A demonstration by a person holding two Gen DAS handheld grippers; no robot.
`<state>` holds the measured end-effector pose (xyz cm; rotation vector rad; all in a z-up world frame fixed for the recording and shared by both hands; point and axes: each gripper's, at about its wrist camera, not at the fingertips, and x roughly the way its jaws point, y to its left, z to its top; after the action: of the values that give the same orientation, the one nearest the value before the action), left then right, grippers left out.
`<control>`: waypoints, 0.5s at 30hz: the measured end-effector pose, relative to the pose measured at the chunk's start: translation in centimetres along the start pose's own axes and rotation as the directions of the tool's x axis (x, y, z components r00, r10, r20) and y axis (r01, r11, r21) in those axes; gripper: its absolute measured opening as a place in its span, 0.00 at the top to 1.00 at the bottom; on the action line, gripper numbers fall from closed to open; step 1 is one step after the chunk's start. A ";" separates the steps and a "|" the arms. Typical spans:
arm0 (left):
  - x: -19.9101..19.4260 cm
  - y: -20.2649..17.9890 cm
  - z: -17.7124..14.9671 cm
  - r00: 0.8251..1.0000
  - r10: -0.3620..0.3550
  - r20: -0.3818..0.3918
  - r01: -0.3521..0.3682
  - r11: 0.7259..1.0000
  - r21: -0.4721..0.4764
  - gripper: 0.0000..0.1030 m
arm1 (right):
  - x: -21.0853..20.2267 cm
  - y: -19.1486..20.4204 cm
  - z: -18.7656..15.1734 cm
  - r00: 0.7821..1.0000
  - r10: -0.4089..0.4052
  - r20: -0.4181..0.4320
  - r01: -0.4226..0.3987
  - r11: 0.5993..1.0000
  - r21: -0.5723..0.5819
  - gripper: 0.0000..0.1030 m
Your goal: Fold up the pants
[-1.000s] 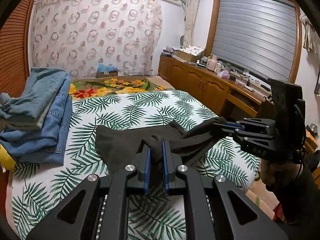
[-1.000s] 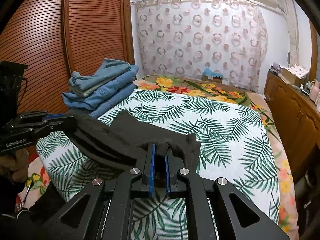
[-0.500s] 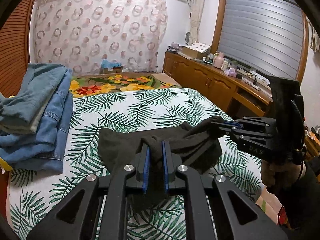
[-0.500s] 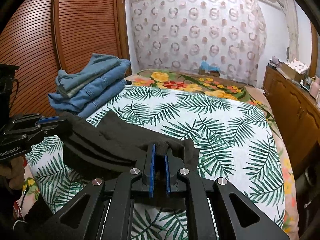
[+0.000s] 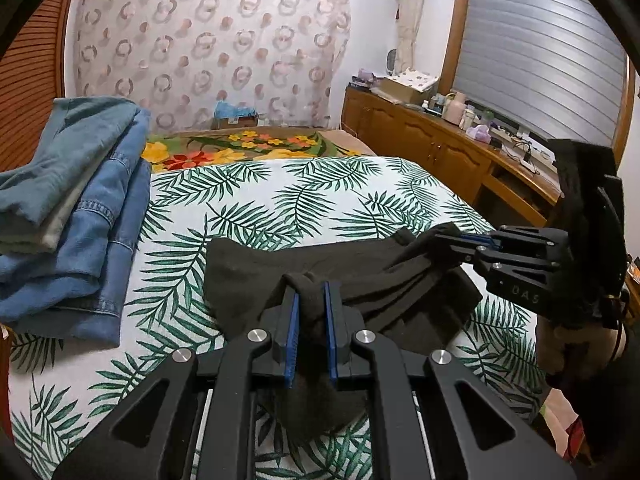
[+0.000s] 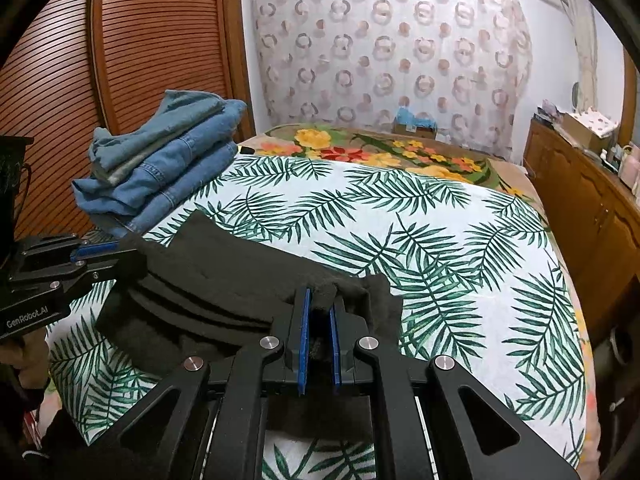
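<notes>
Slippage is the main risk: each gripper pinches only a small bunch of the dark pants (image 5: 280,268), so a tug from either side could pull the cloth free and spoil the fold. The left gripper (image 5: 311,300) is clamped narrow on a bunched edge; the right gripper (image 6: 318,312) is clamped the same way on the other end. The pants lie near the front of the bed (image 6: 460,240), partly layered, their far part resting on the leaf-print sheet and the near edge lifted between the two grips.

If the hands move unevenly the layers — already stacked in ridges between the grips — may skew or slide apart. Dragging low could also wrinkle the sheet beneath.

Room to work: the sheet ahead and to the right is open right up to the floral blanket (image 6: 380,152). To the left a jeans pile (image 5: 72,216) sits just beside the pants, so a fold drifting that way could catch it. The bed's near edge is close under the grips — cloth let go here may hang over it.
</notes>
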<state>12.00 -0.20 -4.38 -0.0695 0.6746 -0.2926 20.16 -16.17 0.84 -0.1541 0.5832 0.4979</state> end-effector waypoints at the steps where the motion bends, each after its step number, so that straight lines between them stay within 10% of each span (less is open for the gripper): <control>1: 0.0 0.1 0.0 1.000 -0.007 0.002 0.007 1.000 -0.008 0.88 | 0.1 -0.1 0.1 1.000 0.000 -0.002 0.000 1.000 0.002 0.92; 11: -0.6 0.2 -0.3 1.000 0.008 0.022 -0.008 1.000 -0.005 0.43 | -0.6 -0.2 0.3 1.000 -0.007 0.020 0.007 1.000 0.007 0.85; 15: -1.3 0.4 -0.7 1.000 0.016 0.025 -0.016 1.000 -0.005 0.39 | -1.1 -0.1 0.2 0.998 -0.046 0.036 0.047 0.999 -0.009 0.55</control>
<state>10.71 0.55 -4.19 -0.0726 0.6503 -0.2740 19.48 -16.67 1.63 -0.1676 0.5405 0.4575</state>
